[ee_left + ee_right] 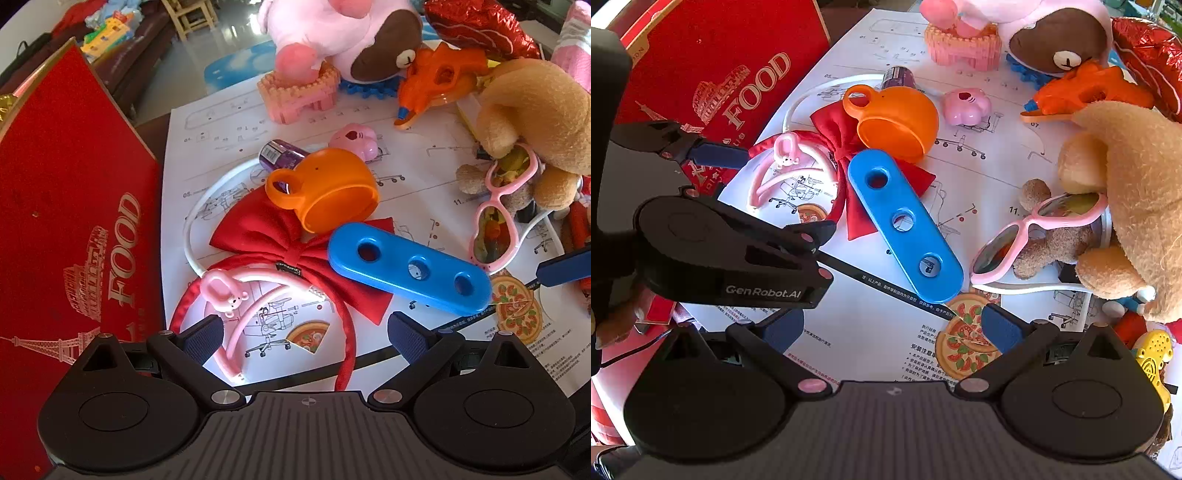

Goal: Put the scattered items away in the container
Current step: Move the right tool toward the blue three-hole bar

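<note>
Left gripper (304, 328) jaws wide open, empty, low over pink headband (236, 325) and red bow headband (295, 243); both lie just ahead, arcs curving across jaw gap; red FOOD box (74, 221) just left of headbands; right gripper (892, 326) jaws open, empty, farther back; blue three-hole bar (905, 225) beyond it, long axis diagonal; left nearer headbands, judged likely pick.

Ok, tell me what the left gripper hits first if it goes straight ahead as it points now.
Probably the pink headband, which lies between the open left gripper fingers, with the red bow headband just beyond. Depth is hard to judge through the fisheye.
</note>
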